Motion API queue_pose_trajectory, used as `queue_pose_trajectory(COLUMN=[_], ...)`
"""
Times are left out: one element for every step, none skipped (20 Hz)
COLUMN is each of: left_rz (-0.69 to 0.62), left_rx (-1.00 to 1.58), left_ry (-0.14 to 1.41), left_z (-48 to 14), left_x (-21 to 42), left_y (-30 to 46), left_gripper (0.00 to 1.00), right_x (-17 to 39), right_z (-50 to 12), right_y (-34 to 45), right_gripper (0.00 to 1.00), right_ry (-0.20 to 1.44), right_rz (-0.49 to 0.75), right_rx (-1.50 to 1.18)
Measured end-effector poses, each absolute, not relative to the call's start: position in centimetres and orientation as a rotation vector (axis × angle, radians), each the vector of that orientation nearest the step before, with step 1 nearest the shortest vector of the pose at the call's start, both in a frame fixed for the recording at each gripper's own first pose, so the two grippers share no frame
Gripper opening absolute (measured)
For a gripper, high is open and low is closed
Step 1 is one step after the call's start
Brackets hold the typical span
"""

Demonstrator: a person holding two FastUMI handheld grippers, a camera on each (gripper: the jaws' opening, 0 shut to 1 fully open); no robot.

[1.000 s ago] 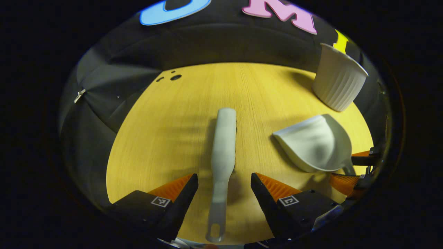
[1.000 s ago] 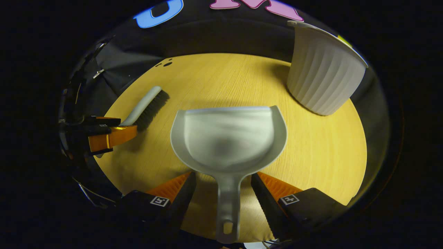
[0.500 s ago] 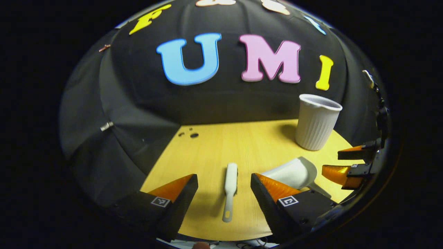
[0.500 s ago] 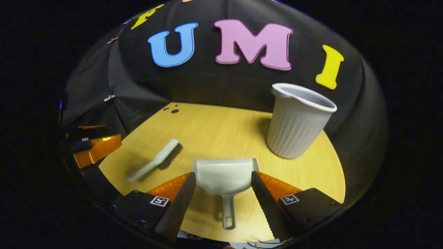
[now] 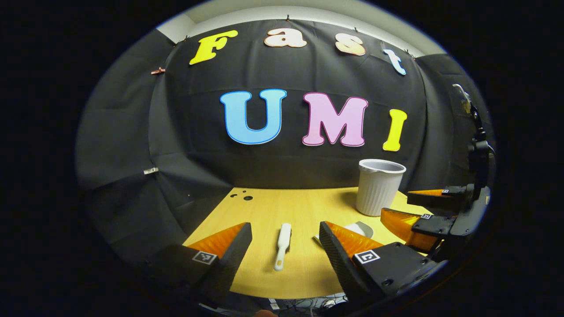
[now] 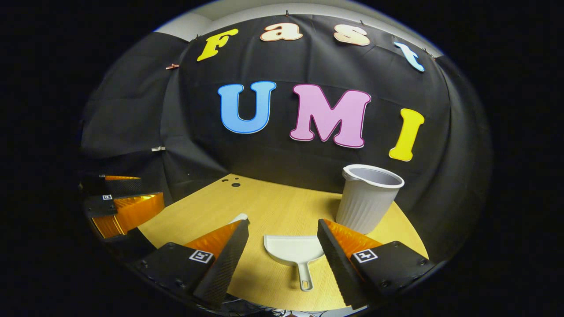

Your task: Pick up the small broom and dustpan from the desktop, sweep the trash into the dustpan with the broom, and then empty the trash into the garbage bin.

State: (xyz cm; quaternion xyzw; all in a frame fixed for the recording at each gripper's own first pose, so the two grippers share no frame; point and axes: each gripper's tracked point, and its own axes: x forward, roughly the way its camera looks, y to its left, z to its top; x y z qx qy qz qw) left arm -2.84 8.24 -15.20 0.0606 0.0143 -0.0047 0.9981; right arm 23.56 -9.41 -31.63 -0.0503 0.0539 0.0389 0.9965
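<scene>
White broom (image 5: 282,245) lies lengthwise, bottom centre, between your left gripper's (image 5: 285,242) spread fingers; dustpan (image 6: 294,252) likewise before your gaping right gripper (image 6: 283,240).

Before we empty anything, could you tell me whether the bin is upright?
Upright: the bin stands on its base on the table, rim up.

Open wood of desktop (image 5: 264,207) left of and beyond broom (image 5: 282,246), free for passing. Dustpan (image 6: 293,251) just right of broom, narrow gap between. Garbage bin (image 6: 368,198) upright at back right, near dustpan, blocking that corner. Booth wall directly behind.
</scene>
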Motion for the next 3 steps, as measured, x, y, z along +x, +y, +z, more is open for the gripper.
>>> queue_pose_trajectory(left_rz=[-0.004,0.003,-0.002], left_rx=[0.126,0.129,0.128], left_ry=[0.035,0.040,0.047], left_z=[-15.8,-16.2,-16.7], left_x=[-3.7,-4.3,-4.7], left_y=[8.5,8.7,8.5], left_gripper=[0.98,0.98,0.98], right_x=[23.0,22.4,22.0], right_z=[-31.9,-32.6,-33.0], right_y=[-9.5,-9.5,-9.7], right_gripper=[0.98,0.98,0.98], right_ry=[0.116,0.130,0.138], right_rz=[0.075,0.074,0.068], right_rx=[-0.101,-0.101,-0.099])
